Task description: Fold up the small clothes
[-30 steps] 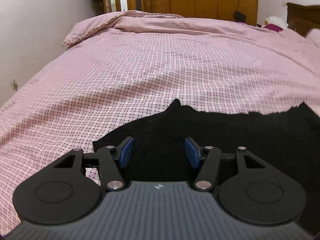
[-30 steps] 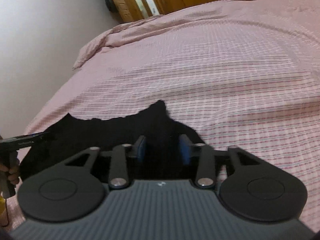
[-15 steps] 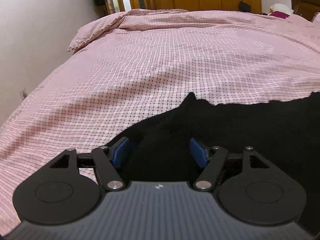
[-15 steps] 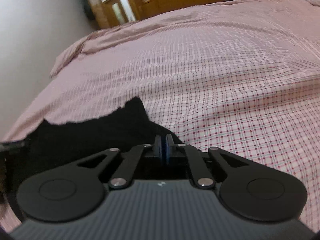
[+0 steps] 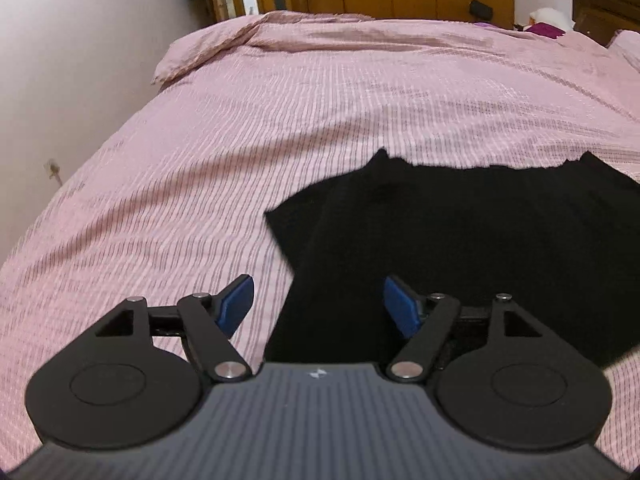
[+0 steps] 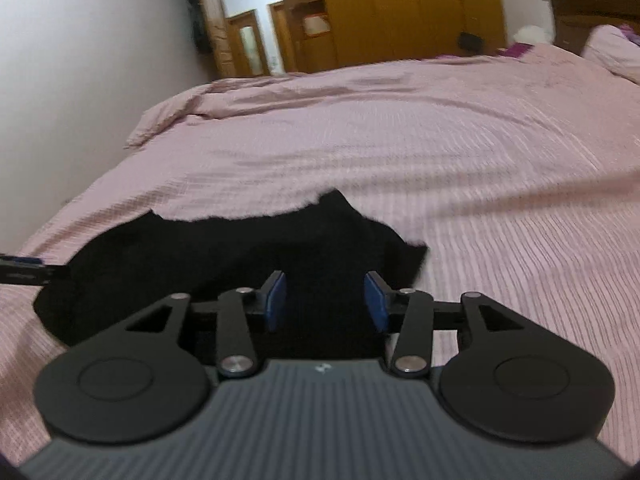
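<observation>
Flat black knit garment (image 5: 480,240) lies on pink checked bedspread (image 5: 280,140). Left gripper (image 5: 318,304) jaws opening, blue pads (image 5: 236,300) spread over garment's left edge, nothing pinched. Right gripper (image 6: 326,300) jaws opening above the cloth, pads clear. No readable writing.

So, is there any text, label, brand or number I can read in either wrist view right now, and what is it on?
No readable words or numbers in either view.
Left tongs: a small pale emblem on the grey body, a mark, not letters.
Right tongs: the same small emblem, blurred.
Black garment: no tag or print visible.
Pink checked bedcover: pattern only.
</observation>
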A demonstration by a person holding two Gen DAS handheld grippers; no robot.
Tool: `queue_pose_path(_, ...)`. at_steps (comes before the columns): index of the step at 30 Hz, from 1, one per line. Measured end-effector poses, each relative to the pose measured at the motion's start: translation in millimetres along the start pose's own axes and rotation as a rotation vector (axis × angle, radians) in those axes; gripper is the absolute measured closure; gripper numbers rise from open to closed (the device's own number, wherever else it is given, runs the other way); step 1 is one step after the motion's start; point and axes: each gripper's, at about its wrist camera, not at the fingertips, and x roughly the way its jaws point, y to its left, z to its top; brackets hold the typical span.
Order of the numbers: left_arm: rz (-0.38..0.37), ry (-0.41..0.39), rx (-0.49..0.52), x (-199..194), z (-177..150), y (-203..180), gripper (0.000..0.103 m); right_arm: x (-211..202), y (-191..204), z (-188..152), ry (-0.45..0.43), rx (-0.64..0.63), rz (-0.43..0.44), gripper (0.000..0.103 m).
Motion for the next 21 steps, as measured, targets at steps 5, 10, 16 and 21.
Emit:
queue_pose_path(5, 0.014, 0.049, -0.05, 6.4, -21.5, 6.5, 0.026, 6.6, -16.0, -21.3, 0.096, 0.123, -0.01, 0.051)
queue_pose_path(10, 0.018, 0.074, -0.101, 15.5, -30.8, 10.3, 0.024, 5.7, -26.7, -30.0, 0.134, 0.216, 0.071, 0.094)
queue_pose_path(16, 0.036, 0.075, -0.077, 19.2, -32.4, 8.0, 0.02, -7.3, -38.2, -41.4, 0.157, 0.237, -0.012, 0.096)
queue_pose_path(21, 0.041, 0.075, -0.09, 17.4, -33.7, 7.9, 0.02, -1.6, -42.0, -47.5, 0.152, 0.248, -0.012, 0.094)
